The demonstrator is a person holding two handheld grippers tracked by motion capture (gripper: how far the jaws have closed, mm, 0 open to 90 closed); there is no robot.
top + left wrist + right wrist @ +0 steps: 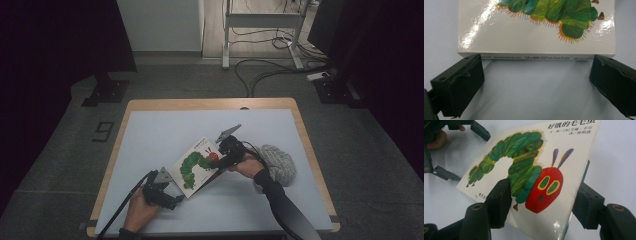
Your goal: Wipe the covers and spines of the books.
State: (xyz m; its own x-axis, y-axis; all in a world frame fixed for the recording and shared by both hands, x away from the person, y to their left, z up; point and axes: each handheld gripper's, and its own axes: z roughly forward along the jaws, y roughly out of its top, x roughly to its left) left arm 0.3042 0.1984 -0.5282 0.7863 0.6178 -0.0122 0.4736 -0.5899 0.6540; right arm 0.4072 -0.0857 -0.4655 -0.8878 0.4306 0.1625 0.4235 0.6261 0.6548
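Note:
A white picture book (195, 162) with a green caterpillar on its cover lies slanted on the pale table mat (160, 125). My right gripper (218, 163) is at the book's right edge, which sits a little off the mat. In the right gripper view the book (524, 165) runs between the jaws of my right gripper (541, 202). One pad lies on the cover and the other is behind the edge, so it is shut on the book. My left gripper (173, 194) stands open at the spine. In the left gripper view, my left gripper (536, 85) has its pads flanking the book (536, 37) without touching it.
A grey knitted thing (280, 162) lies on the mat just right of my right hand. The wooden table edge (210, 103) frames the mat. Beyond the table, cables (265, 70) and stand feet rest on the floor.

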